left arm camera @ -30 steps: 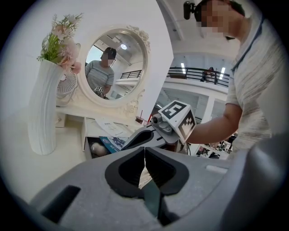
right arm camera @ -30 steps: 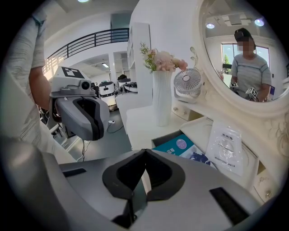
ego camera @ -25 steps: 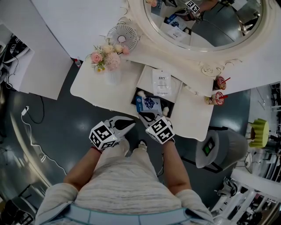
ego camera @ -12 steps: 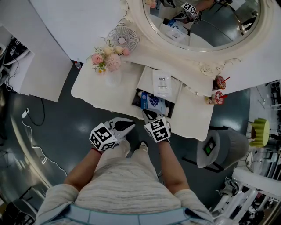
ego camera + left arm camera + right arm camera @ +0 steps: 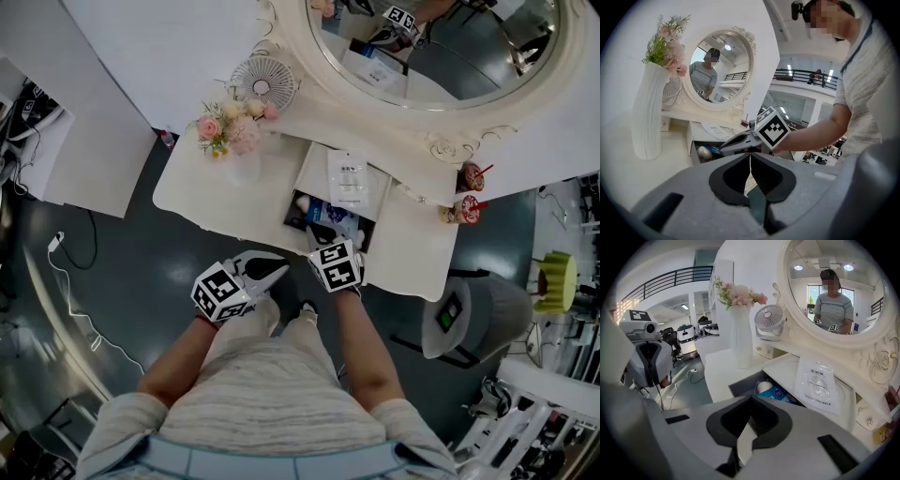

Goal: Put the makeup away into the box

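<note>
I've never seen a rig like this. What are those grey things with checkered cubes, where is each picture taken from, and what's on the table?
A person holds a two-fingered hand tool in each hand: the left gripper and right gripper. The cubes are part of them. One picture comes from a camera on the person's head, looking down; the other two from cameras riding on the grippers. The table carries a vase, fan, mirror, sachet and an open box with a blue packet inside. Both grippers are shut and empty.
</note>
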A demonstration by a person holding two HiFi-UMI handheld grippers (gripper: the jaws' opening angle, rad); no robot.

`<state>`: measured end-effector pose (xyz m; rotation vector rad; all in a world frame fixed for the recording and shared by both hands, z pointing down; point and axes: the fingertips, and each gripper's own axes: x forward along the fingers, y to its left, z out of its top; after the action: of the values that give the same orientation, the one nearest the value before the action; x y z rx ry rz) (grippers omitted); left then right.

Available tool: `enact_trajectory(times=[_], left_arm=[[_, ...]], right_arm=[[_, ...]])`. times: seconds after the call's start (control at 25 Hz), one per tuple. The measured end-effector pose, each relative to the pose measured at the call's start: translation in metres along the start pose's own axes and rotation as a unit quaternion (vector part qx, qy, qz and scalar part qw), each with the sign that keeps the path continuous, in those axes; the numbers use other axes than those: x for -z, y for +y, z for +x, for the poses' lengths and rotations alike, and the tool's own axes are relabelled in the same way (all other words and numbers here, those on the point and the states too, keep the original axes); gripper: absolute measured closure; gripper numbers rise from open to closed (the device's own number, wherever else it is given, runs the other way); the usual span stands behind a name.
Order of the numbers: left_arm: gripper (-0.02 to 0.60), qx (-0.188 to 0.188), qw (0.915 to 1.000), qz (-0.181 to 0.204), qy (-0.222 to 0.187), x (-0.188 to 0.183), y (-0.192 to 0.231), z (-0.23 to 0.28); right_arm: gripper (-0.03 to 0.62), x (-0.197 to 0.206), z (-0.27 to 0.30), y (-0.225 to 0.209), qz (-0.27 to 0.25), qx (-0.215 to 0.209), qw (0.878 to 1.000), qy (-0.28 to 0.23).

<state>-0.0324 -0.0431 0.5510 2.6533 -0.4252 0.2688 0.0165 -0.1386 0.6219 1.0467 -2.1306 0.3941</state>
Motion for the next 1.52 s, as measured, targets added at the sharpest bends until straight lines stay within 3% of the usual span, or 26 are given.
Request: enact_trajectory(times=[0.4, 0.44, 0.52, 1.0, 1.32, 1.52], left_arm=[[0.566, 0.007, 1.0000, 0.001, 0.006, -0.002, 0.001, 0.003], [0.566, 0.008, 0.9999, 0.001, 0.006, -0.002, 0.001, 0.004], [0.566, 0.009, 0.9999, 0.001, 0.007, -0.002, 0.001, 0.005], [0.566, 0.021, 0.9998, 0.007, 0.003, -0.006, -0.002, 0.012], [0.566, 0.027, 0.9995, 0.017, 0.001, -0.010, 0.001, 0.006], [0.566, 0.032, 0.9992, 0.023, 0.004, -0.009, 0.005, -0.004]], right_arm=[[0.582, -0.003, 0.004, -0.001, 0.041, -0.017, 0.999, -0.012], [0.565, -0.005, 0.004, -0.001, 0.047, -0.019, 0.999, -0.016], [0.459, -0.008, 0.001, -0.003, 0.063, -0.024, 0.997, -0.025], [0.442, -0.043, -0.050, -0.022, 0.077, -0.005, 0.992, -0.098], [0.441, -0.025, -0.052, -0.037, 0.002, 0.045, 0.998, -0.048], [0.442, -0.026, -0.046, -0.047, -0.097, 0.091, 0.991, -0.005]])
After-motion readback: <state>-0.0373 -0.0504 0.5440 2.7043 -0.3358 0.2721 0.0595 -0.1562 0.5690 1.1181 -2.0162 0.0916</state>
